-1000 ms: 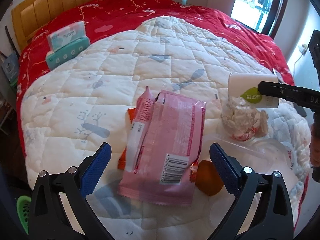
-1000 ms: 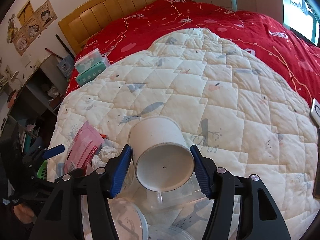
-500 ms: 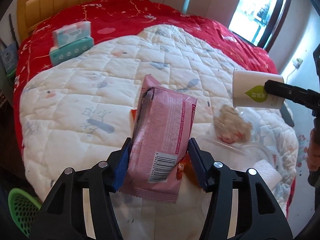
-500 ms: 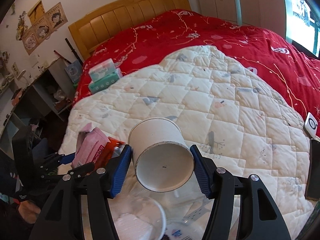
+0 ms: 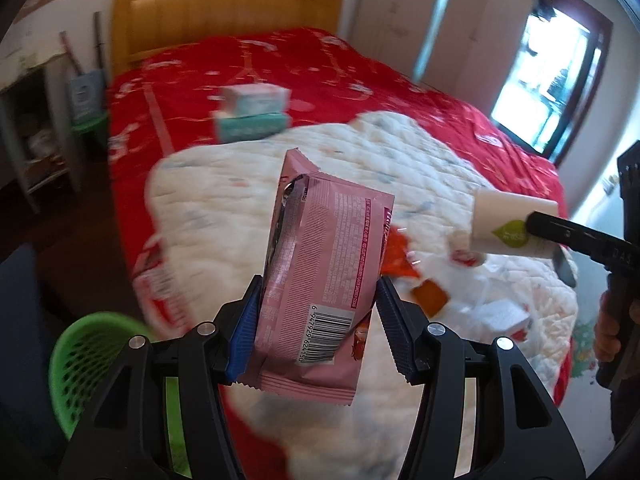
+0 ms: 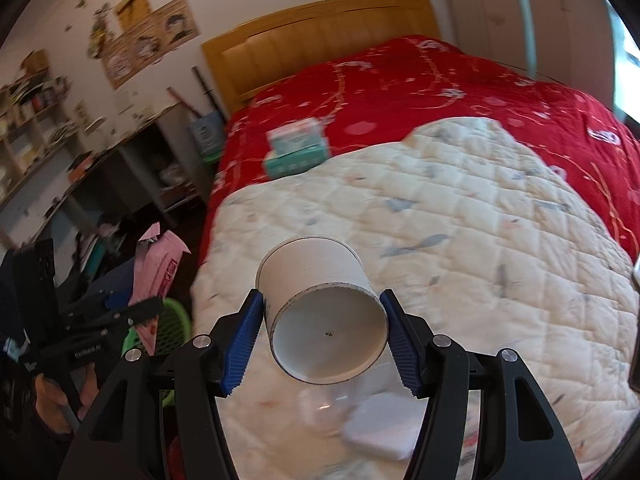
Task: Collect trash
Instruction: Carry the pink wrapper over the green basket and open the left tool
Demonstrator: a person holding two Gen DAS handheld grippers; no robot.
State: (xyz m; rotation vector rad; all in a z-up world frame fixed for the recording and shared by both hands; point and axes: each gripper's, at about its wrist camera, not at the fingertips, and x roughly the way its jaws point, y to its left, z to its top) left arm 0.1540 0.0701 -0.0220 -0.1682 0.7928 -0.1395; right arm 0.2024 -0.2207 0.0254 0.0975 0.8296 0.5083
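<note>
While a pink snack wrapper [image 5: 320,280] stands upright, clamped between the blue pads of the left gripper [image 5: 318,326] above the bed's edge, a white paper cup [image 6: 322,312] lies on its side, open mouth toward the camera, squeezed in the right gripper [image 6: 324,338]. Below, a white quilt [image 6: 460,216] covers a red bedspread [image 5: 280,80], scattered with blurred litter. A green basket [image 5: 86,354] sits on the floor at lower left.
</note>
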